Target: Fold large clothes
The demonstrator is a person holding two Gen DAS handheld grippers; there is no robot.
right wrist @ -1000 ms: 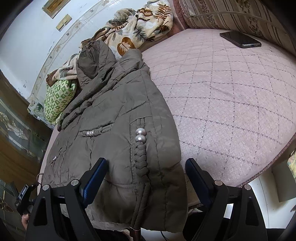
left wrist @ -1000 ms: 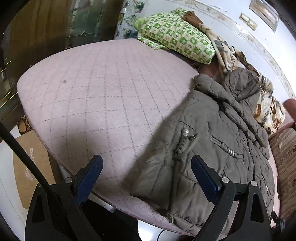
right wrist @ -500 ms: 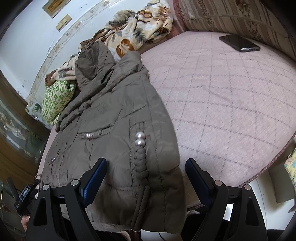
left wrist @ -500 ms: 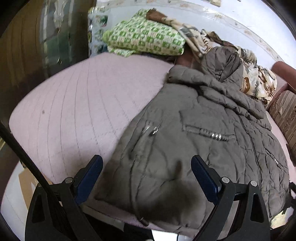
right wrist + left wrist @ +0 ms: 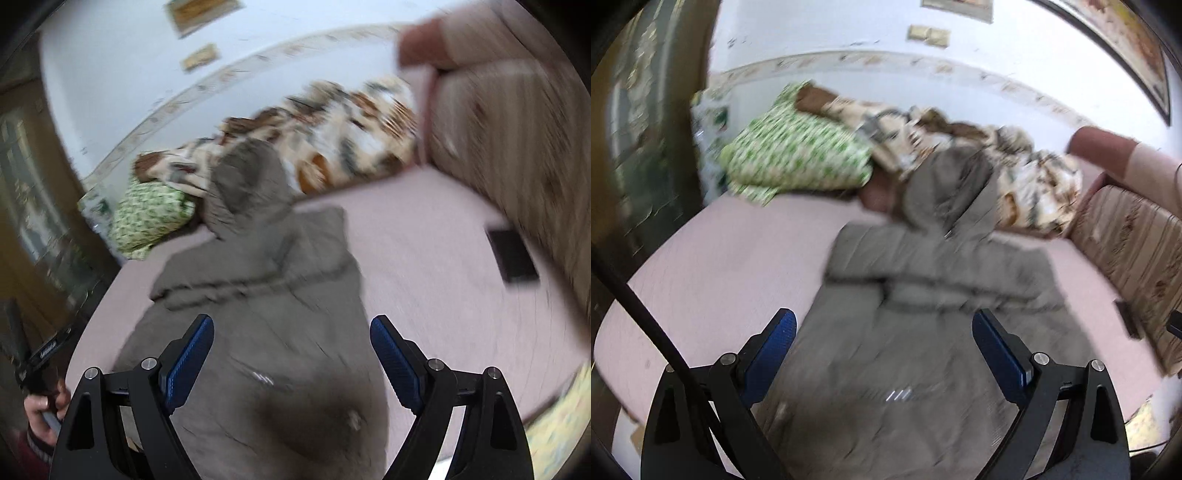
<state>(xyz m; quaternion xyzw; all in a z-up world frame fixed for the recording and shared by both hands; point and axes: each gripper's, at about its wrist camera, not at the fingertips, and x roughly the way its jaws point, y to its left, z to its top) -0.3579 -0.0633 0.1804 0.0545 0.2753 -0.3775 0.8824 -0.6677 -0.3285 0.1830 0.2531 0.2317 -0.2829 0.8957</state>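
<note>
Left wrist view: camera higher than second ago, whole jacket (image 5: 923, 306) now in frame, sleeves crossed over chest, flat on pink bed (image 5: 713, 280). Left gripper (image 5: 882, 332) fingers wide apart, empty, above hem. Green pillow (image 5: 794, 158) and floral blanket (image 5: 1027, 173) crowd hood end.

Right wrist view: also risen. Right gripper (image 5: 291, 339) fingers spread, nothing held, over jacket's lower half. Phone (image 5: 511, 254) well apart. Judgement: sleeves in; lengthwise fold next.

No legible text, label, brand, number or sign in either view; both are motion-blurred. Wall plaques at 12 o'clock show no readable characters.
</note>
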